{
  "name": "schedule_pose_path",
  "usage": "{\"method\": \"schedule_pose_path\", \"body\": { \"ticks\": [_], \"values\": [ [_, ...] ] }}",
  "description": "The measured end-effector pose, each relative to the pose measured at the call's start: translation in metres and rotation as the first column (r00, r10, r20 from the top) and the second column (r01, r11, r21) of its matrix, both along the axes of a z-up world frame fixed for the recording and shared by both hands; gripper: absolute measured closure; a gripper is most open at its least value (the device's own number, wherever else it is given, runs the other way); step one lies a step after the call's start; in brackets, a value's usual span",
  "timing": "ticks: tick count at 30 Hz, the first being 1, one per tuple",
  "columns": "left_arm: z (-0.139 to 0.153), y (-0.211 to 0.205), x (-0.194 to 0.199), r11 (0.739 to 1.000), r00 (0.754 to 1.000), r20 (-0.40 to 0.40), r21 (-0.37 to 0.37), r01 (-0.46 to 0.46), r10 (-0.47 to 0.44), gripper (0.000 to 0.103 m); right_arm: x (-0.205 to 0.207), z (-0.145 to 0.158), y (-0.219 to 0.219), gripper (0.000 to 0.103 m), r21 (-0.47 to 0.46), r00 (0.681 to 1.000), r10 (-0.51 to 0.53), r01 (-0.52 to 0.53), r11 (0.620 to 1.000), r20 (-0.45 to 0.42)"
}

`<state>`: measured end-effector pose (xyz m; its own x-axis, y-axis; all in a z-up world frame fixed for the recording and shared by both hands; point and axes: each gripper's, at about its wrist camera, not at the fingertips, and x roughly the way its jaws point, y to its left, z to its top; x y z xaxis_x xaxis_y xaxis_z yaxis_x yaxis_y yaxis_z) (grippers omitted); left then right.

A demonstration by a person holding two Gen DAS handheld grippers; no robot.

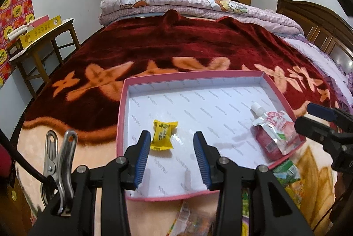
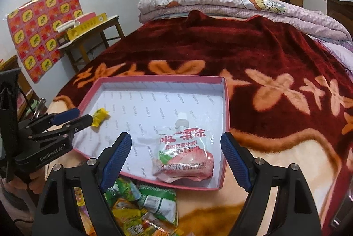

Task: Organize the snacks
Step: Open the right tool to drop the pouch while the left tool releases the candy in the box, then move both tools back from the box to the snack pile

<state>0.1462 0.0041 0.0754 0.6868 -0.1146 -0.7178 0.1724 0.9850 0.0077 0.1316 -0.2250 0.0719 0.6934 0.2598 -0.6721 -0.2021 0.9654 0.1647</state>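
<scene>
Right now a pink-rimmed shallow box (image 1: 122, 103) lies on the bed's red floral blanket (image 1: 154, 41). Inside it, a yellow wrapped candy (image 1: 162, 134) rests near the left wall and a pink jelly pouch (image 2: 183, 154) with a white spout lies at the near right corner. The left gripper (image 1: 172, 154) hangs over the box's near edge, fingers (image 1: 143, 154) parted and holding nothing, the candy just beyond them. The right gripper (image 2: 176, 161) stands wide and empty above the pouch. A pile of snack packets (image 2: 141, 202) lies just outside the box's near edge.
</scene>
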Motion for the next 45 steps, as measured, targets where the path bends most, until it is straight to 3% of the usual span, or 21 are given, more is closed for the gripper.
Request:
{"method": "schedule_pose_path", "body": {
  "ticks": [10, 45],
  "values": [
    [0.008, 0.002, -0.025, 1.0, 1.0, 0.001, -0.017, -0.006, 0.006, 0.06, -0.024, 0.006, 0.0, 0.018, 0.027, 1.0, 0.014, -0.014, 1.0, -0.001],
    [-0.001, 0.01, -0.085, 0.999, 0.999, -0.038, -0.035, -0.024, 0.022, 0.06, -0.084, -0.025, -0.014, 0.018, 0.071, 0.993, -0.005, 0.014, 0.997, -0.12]
  ]
}}
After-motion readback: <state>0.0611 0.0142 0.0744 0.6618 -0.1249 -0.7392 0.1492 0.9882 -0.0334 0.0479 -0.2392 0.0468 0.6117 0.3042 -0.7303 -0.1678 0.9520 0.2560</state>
